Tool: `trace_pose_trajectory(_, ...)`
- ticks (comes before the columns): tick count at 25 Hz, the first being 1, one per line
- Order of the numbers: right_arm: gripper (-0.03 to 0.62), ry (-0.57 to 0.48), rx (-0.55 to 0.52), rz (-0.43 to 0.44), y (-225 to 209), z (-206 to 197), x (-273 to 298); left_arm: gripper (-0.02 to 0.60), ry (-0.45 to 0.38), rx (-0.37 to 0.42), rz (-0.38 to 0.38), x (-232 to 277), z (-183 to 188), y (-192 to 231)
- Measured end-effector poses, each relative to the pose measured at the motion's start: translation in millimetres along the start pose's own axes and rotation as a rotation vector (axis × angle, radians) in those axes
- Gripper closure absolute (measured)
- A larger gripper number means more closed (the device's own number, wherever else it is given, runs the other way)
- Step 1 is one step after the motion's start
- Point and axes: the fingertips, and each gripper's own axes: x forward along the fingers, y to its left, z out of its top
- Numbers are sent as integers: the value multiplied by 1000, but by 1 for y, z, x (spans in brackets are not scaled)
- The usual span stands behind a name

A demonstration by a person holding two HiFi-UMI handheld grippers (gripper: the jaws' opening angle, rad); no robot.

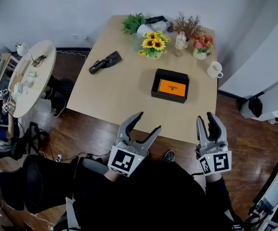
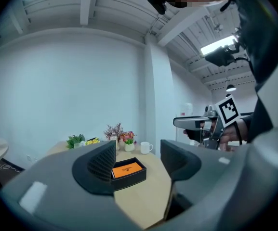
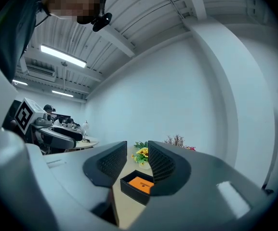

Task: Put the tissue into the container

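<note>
Container (image 1: 167,98) with what looks like the orange tissue pack (image 1: 172,87) already inside sits mid-desk (image 1: 124,81), long side crosswise, ahead between the empty wide-open left hand-held gripper (image 1: 149,121) and the empty, barely parted right hand-held gripper (image 1: 205,117).

Head view looks steeply down on the worktop (image 1: 124,81) from above its near edge, with the black box (image 1: 170,85) around 1 o'clock. Both gripper views sit low off that edge, facing level across it toward the wall (image 2: 81,90). All three share the box, and the left gripper view catches the right gripper (image 2: 179,123) at 3 o'clock.
</note>
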Motion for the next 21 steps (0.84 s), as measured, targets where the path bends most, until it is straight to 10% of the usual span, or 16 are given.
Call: trace_pose_trajectory(21,465,8,-1,12,4,-4,6,305,47,-6,-6,4,-13,4)
